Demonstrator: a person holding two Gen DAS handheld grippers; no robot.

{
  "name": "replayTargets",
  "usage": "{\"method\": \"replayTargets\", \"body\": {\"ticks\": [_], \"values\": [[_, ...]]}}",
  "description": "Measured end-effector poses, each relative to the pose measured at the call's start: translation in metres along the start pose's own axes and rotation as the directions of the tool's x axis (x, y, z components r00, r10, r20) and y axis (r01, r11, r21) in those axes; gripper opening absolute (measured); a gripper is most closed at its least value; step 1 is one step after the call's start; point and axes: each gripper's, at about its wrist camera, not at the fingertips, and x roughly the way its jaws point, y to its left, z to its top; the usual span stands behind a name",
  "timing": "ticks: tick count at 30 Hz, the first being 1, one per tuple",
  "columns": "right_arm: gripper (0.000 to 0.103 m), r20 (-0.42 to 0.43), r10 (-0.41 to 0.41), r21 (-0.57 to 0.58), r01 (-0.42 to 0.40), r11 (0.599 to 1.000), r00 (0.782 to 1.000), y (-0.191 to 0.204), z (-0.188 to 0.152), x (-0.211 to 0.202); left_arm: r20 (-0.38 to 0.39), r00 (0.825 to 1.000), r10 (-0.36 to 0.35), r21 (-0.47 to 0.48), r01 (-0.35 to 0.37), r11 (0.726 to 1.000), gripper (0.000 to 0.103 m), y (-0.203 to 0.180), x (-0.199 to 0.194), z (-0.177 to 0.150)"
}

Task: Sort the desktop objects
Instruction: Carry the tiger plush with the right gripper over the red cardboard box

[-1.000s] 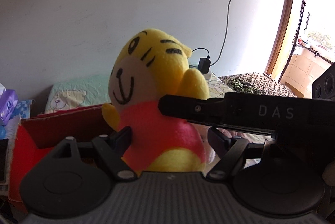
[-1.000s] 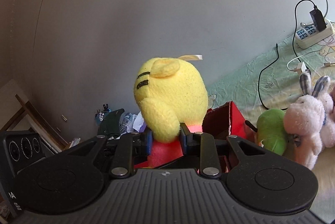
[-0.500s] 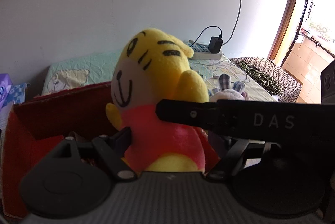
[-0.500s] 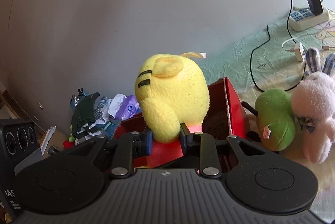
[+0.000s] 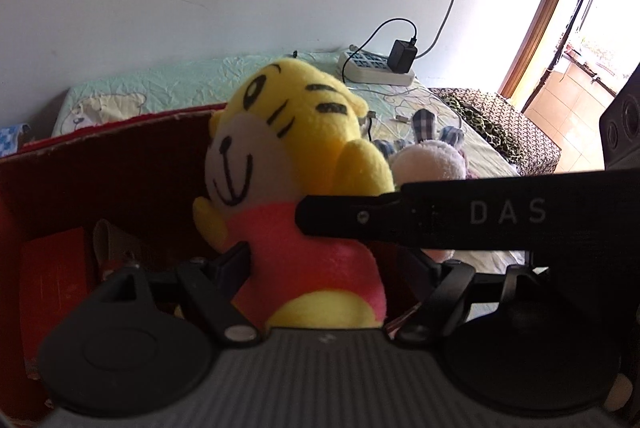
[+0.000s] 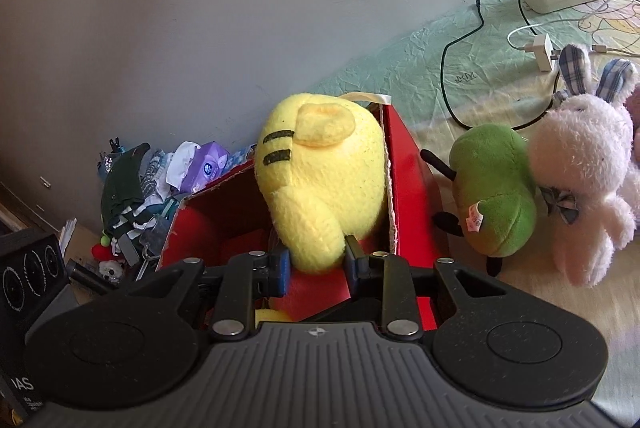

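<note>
Plush: yellow tiger plush (image 5: pixel 296 187) in a pink shirt, and I've got it pinched from both sides right now.

Left gripper: my left gripper (image 5: pixel 332 268) is closed around the tiger's pink body, fingers pressed into the fabric on either side, face turned toward the camera.

Right gripper: my right gripper (image 6: pixel 316 264) is clamped narrow on one of its yellow limbs, seen from the back of the head. In the left wrist view the right tool shows up as a black bar (image 5: pixel 460 216) crossing in front of the toy.

What changed: a second ago the tiger sat up high against the bare wall, with only the top edge of the red box (image 6: pixel 404 163) peeking in below. Now the box walls rise around it and its head is roughly level with the rim, so I've lowered it quite a bit.

Where it is: inside the box opening, near the right-hand wall. Can't tell whether its bottom is touching the floor of the box yet, my own hardware hides that.

What that means: I'd say this one is almost sorted, just needs setting down and letting go.

Still waiting: the green plush (image 6: pixel 496 187) and the white bunny (image 6: pixel 584 179) are leaning on each other on the sheet just beside the box.

Watch out: letting go unevenly could tip it onto the rim, I reckon.
</note>
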Motion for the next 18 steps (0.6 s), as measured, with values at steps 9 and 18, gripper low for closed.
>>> {"method": "replayTargets", "body": {"ticks": [9, 18], "values": [[0.029, 0.003, -0.077, -0.061, 0.077, 0.995, 0.997, 0.006, 0.003, 0.017, -0.028, 1.0, -0.004, -0.045, 0.003, 0.999, 0.08, 0.014, 0.018, -0.004], [0.028, 0.041, -0.078, -0.091, 0.081, 0.993, 0.996, 0.006, 0.0, 0.02, -0.04, 0.999, 0.034, -0.037, -0.036, 0.999, 0.087, 0.013, 0.025, -0.007]]}}
